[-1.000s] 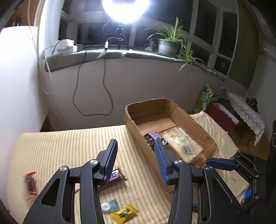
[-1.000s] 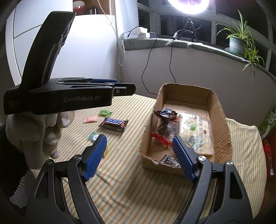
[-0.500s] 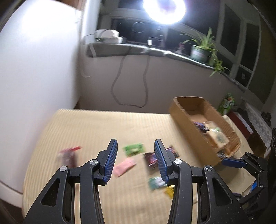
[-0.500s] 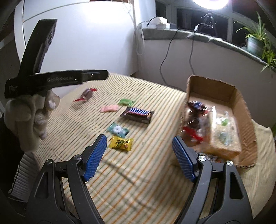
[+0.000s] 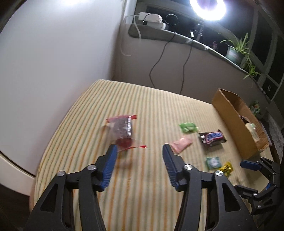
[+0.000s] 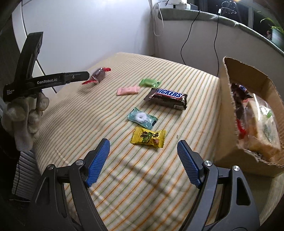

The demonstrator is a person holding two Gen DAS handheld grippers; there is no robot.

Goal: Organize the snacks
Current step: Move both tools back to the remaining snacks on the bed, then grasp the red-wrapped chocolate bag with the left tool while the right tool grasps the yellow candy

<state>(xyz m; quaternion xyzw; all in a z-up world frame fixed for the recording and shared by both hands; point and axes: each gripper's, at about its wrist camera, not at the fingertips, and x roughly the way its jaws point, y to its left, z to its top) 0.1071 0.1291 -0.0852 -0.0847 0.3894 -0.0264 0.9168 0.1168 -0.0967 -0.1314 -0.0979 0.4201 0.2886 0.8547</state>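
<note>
On the striped cover lie loose snacks. A red-wrapped candy (image 5: 122, 131) (image 6: 99, 75) sits just beyond my left gripper (image 5: 139, 148) (image 6: 85, 76). Its jaws are opening, with nothing between them. My right gripper (image 6: 142, 149) (image 5: 248, 163) stands open just short of a yellow candy (image 6: 148, 136) (image 5: 226, 168). Beyond that lie a teal mint (image 6: 142, 118), a Snickers bar (image 6: 166, 97) (image 5: 212, 138), a pink candy (image 6: 127, 90) and a green candy (image 6: 149, 82). The cardboard box (image 6: 229, 106) (image 5: 229, 113) at the right holds several snacks.
A gloved hand (image 6: 23, 120) holds the left gripper at the cover's left edge. A white wall (image 5: 53, 62) runs along the left. Behind are a windowsill (image 5: 177, 37) with hanging cables, a ring light (image 5: 207, 7) and a potted plant (image 5: 236, 51).
Both grippers swung left, away from the box, and sank toward the loose snacks. The left jaws widened. The red candy now lies just ahead of the left gripper.
</note>
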